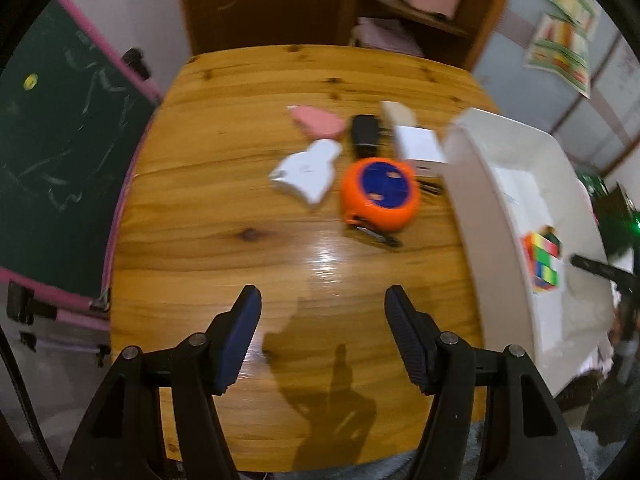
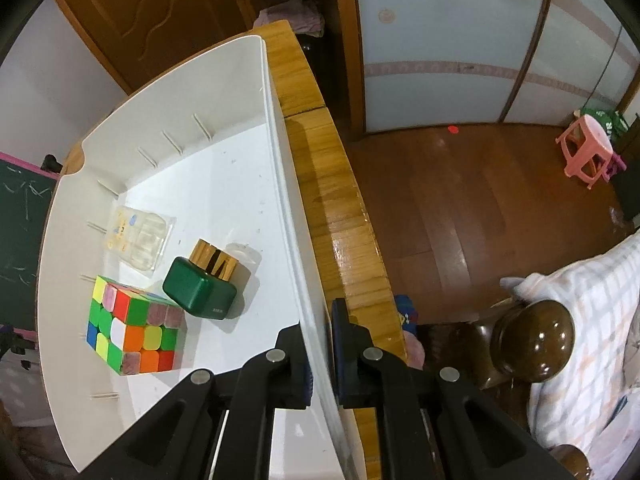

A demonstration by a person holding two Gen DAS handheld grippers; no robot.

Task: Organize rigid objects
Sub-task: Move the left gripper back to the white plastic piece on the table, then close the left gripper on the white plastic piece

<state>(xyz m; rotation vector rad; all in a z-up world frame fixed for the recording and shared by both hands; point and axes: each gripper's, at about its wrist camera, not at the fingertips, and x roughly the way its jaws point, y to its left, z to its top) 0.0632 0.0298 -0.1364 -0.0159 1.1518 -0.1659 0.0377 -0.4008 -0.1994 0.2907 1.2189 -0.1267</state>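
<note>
My left gripper [image 1: 322,308] hangs open and empty over the near part of the wooden table [image 1: 224,216]. Farther along lie an orange and blue tape measure [image 1: 380,196], a white flat piece [image 1: 306,170], a pink piece [image 1: 318,120], a black object [image 1: 365,134] and a white box [image 1: 420,145]. The white bin [image 1: 480,184] stands at the table's right. My right gripper [image 2: 319,330] is shut on the white bin's wall [image 2: 280,152]. Inside the bin lie a colour cube [image 2: 134,326], a green bottle with a gold cap [image 2: 202,284] and a clear plastic pack [image 2: 138,238].
A green chalkboard [image 1: 60,168] with a pink frame stands left of the table. A wooden door and shelves rise behind it. To the right are a wooden floor [image 2: 480,200], a pink stool [image 2: 588,152] and a dark wooden post [image 2: 532,344] beside checked cloth.
</note>
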